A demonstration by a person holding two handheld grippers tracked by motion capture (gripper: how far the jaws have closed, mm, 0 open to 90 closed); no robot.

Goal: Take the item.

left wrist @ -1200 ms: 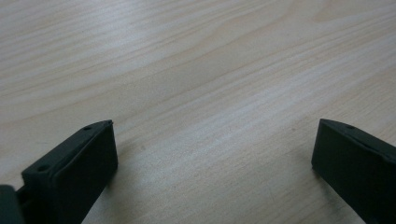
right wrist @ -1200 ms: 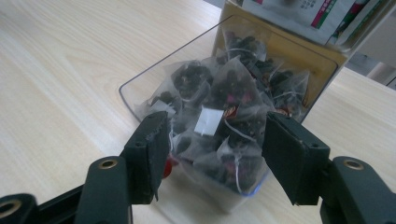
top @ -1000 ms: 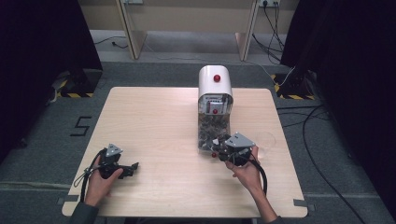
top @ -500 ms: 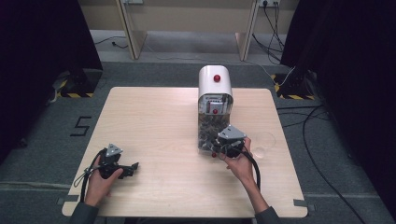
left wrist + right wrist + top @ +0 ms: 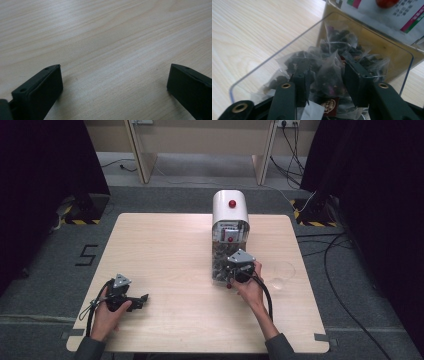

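Observation:
A white dispenser (image 5: pixel 230 210) with a red knob stands at the table's far middle. Its clear front bin (image 5: pixel 262 67) holds several pyramid tea bags of dark leaves. My right gripper (image 5: pixel 327 67) reaches into that bin, and its jaws press on both sides of one tea bag (image 5: pixel 329 80) that has a red paper tag below it. In the high view the right gripper (image 5: pixel 229 274) sits at the bin's near end. At the near left, my left gripper (image 5: pixel 142 299) rests low over bare wood (image 5: pixel 110 50), open with nothing between its jaws.
A small clear glass cup (image 5: pixel 282 272) stands on the table (image 5: pixel 165 250) just right of my right hand. Cables trail from both grippers toward the near edge. Dark floor and more cables surround the table.
My right gripper has edged forward and left into the dispenser's bin among the tea bags. The left gripper has stayed where it was.

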